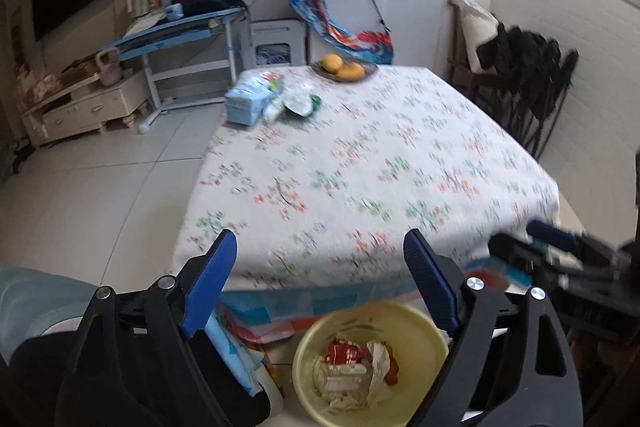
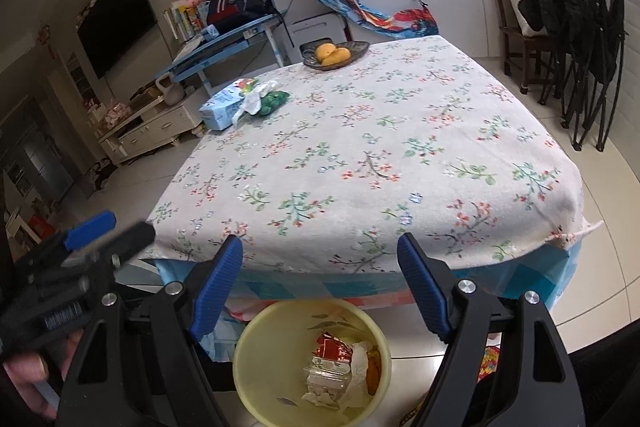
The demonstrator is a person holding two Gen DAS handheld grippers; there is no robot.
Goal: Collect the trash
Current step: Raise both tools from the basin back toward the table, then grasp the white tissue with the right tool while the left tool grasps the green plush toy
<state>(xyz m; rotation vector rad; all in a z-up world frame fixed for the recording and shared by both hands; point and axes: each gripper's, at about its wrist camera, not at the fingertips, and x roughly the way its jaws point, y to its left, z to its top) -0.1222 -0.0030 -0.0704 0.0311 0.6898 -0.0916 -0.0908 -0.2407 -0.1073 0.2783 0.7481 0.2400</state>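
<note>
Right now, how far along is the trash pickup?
Done: yellow bin below the table edge already holds a red wrapper and crumpled paper. In hand: nothing; left gripper and right gripper are open and empty. Left: crumpled wrappers beside the tissue pack.

Window daylight, motion-blurred left view

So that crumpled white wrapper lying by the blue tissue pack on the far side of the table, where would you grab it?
Probably by the raised crumpled end of the white wrapper, coming from above on its open right side. The blue tissue pack crowds its left and a green item sits close by, so a top pinch looks easiest. Its exact folds are too small to tell.
</note>
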